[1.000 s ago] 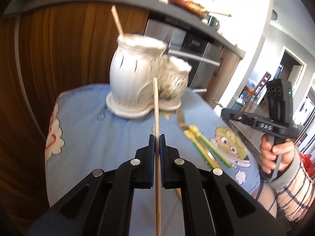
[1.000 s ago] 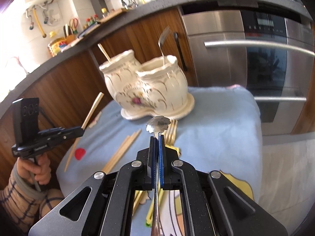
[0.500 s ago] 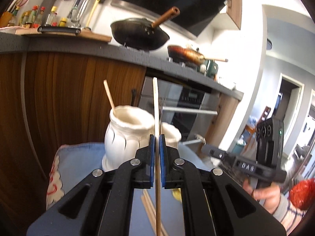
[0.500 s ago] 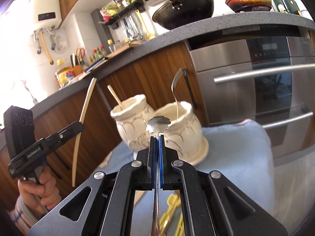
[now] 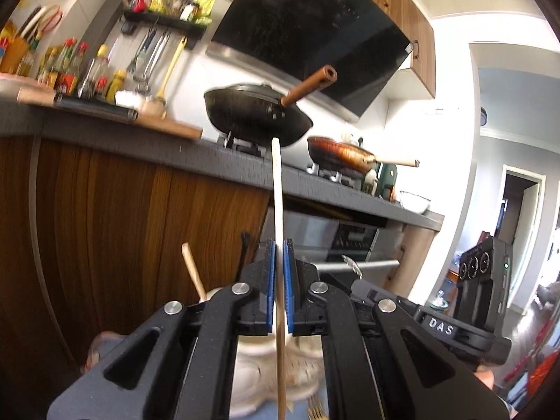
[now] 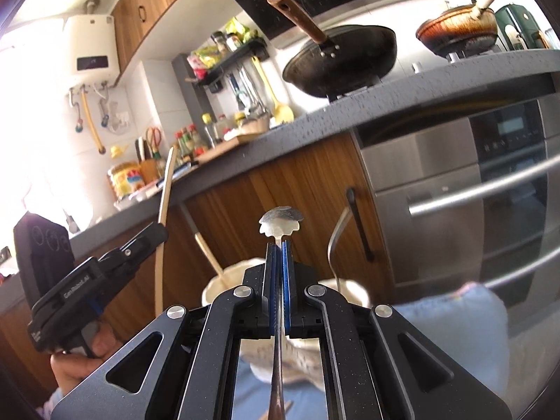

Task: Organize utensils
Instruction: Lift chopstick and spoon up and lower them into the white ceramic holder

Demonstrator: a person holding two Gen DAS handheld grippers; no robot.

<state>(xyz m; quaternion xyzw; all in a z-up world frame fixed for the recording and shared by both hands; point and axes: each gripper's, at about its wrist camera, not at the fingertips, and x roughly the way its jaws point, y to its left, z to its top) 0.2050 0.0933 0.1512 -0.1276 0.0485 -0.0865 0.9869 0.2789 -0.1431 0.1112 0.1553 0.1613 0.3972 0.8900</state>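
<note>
My left gripper [image 5: 278,245] is shut on a pale wooden chopstick [image 5: 276,192] that stands upright between its blue pads. My right gripper [image 6: 279,245] is shut on a metal utensil [image 6: 280,224], gripped just below its scalloped handle end. The white ceramic two-cup holder [image 6: 224,280] sits below and just beyond both grippers, largely hidden by the fingers; it shows as holder [image 5: 252,367] under the left gripper. One chopstick [image 6: 210,255] leans in its left cup and a curved metal handle [image 6: 336,245] rises from its right cup. The left gripper [image 6: 154,236] with its chopstick appears at the left of the right wrist view.
A blue cloth [image 6: 455,318] covers the table under the holder. A gold fork [image 5: 315,409] lies on it. Behind stand wooden cabinet fronts [image 5: 122,227], a steel oven [image 6: 455,192] with bar handles and a grey counter [image 6: 420,84] bearing a black wok [image 5: 255,112].
Both grippers have risen and tipped up towards level, each carrying its utensil. The holder and cloth have sunk to the bottom of both views, and the counter and hood have come into sight.
</note>
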